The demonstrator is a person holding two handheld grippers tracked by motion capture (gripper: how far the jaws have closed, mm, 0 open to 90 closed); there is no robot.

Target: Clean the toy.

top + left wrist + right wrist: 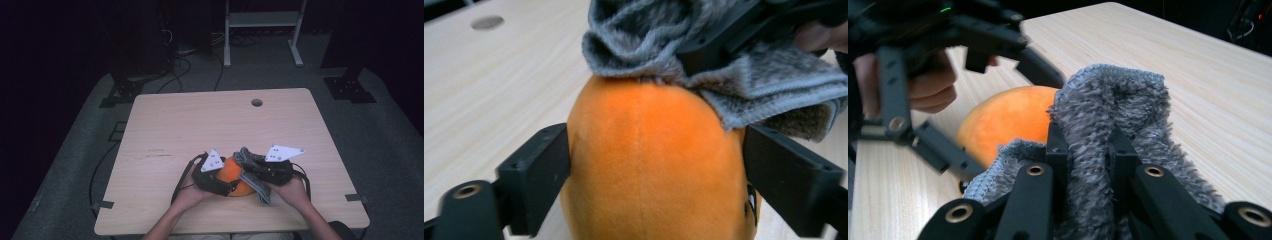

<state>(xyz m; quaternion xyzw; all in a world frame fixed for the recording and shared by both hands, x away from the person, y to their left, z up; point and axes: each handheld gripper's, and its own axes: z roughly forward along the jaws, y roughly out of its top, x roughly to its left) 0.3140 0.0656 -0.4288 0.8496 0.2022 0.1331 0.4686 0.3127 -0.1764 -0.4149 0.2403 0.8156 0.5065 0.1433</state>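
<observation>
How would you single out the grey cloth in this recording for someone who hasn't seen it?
Start at the light wooden table, near its front edge between the person's two hands. There the fuzzy grey cloth is pinched in the right hand-held gripper and drapes over the smooth orange plush toy.

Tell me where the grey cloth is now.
In the high view the grey cloth lies draped over the right side of the orange plush, near the table's front edge. The right gripper pinches it.

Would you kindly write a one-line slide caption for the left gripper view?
Left gripper straddling an orange plush toy while the right gripper lays a grey cloth on top.
</observation>
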